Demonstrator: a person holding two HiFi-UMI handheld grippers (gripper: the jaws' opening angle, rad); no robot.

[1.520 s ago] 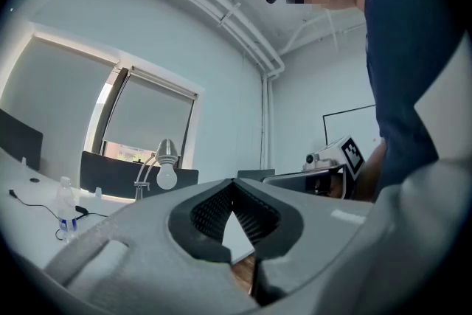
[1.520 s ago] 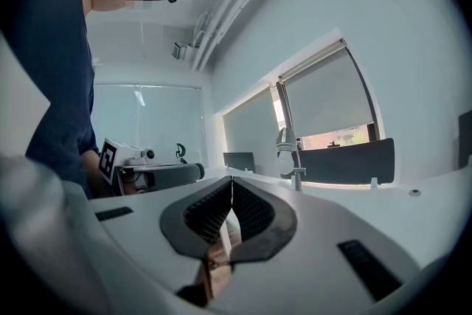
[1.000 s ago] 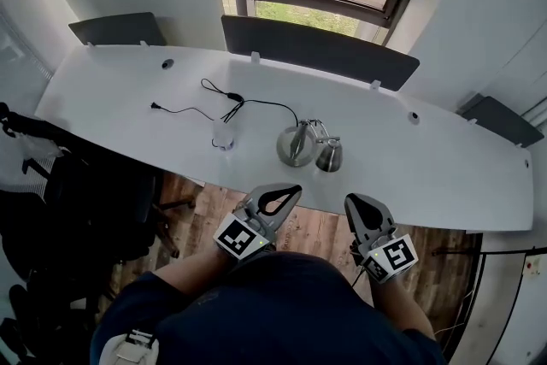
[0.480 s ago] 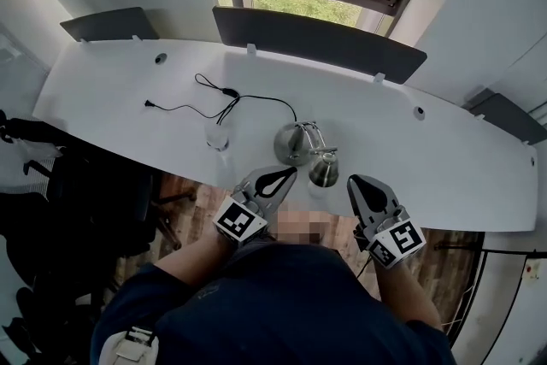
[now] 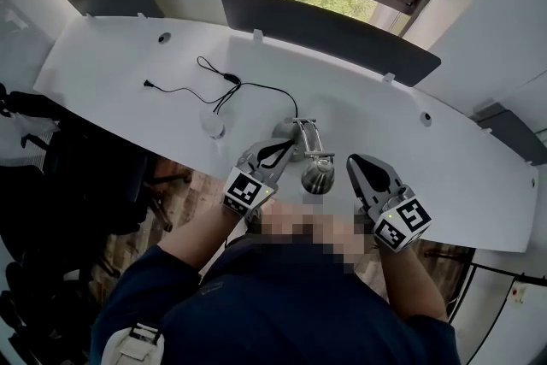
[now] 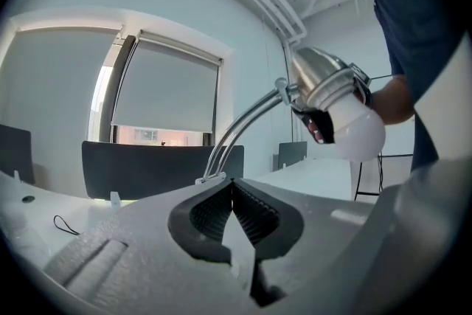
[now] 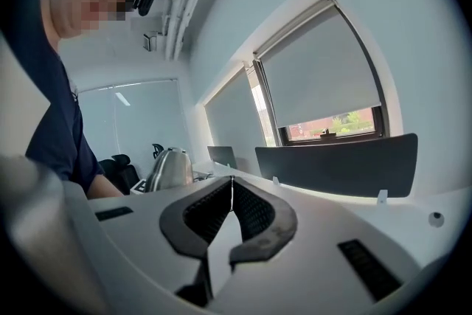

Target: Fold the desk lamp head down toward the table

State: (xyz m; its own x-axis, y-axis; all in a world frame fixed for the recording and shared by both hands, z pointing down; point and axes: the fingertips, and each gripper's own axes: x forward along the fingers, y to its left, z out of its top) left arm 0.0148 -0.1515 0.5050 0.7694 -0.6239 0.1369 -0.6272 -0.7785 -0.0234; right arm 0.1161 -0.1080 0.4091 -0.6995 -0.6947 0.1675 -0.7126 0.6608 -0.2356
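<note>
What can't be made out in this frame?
- Lamp base: head view, left gripper overlaps it, contact unclear; left gripper view, gripper body hides it.
- Lamp head: right gripper view, lower part behind right gripper.
- Small clear object by cable: head view, too small to identify.

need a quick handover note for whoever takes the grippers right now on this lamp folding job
left gripper: shut, empty, tips close to the lamp arm; contact unclear.
right gripper: shut, empty, to the right of the lamp head, apart from it.
The lamp stands near the front edge of the white desk, head raised on its arm.
Done: nothing; head not folded yet.
Left: push or grip the head and bring it down toward the desk, probably steadying the lamp base.
</note>
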